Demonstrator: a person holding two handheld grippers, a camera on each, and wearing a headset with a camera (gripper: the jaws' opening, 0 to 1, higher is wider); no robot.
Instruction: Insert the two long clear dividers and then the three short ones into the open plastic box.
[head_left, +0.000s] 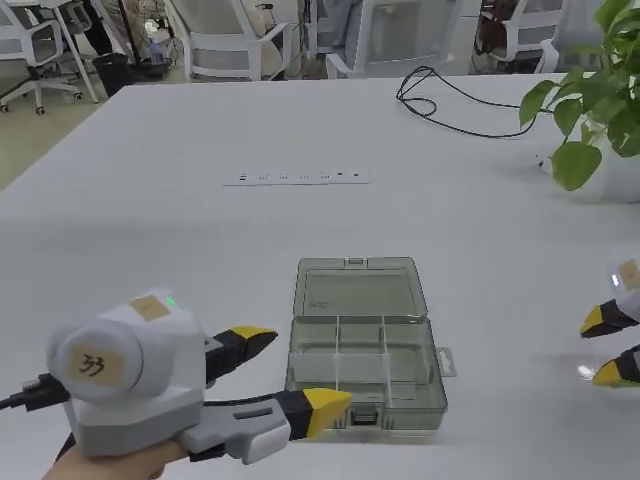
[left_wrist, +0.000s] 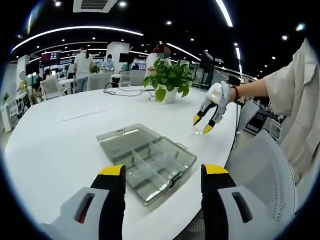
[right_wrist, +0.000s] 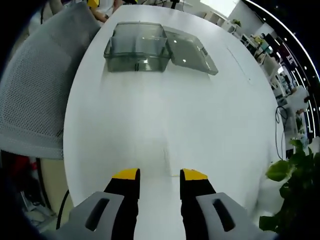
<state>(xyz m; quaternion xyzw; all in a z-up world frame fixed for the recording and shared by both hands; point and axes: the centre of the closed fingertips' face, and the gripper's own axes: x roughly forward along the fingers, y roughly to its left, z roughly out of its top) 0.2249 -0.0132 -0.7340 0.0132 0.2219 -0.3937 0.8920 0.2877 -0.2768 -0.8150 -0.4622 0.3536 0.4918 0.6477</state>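
The open clear plastic box (head_left: 366, 375) sits mid-table with its lid (head_left: 355, 288) laid flat behind it. Clear dividers stand inside and split it into compartments. My left gripper (head_left: 290, 372) is open just left of the box's front corner, nothing between its jaws. From the left gripper view the box (left_wrist: 150, 160) lies straight ahead of that gripper (left_wrist: 164, 171). My right gripper (head_left: 600, 348) is open at the table's right edge, well away from the box, with a small glinting clear spot (head_left: 585, 372) beside its tips. The right gripper view shows the gripper (right_wrist: 159, 175) over bare table and the box (right_wrist: 136, 52) far off.
A potted plant (head_left: 590, 110) stands at the back right, with a black cable (head_left: 450, 100) beside it. A white strip (head_left: 296, 178) lies on the table behind the box. A mesh chair (right_wrist: 35, 90) stands off the table's near edge. Chairs and people are beyond the far side.
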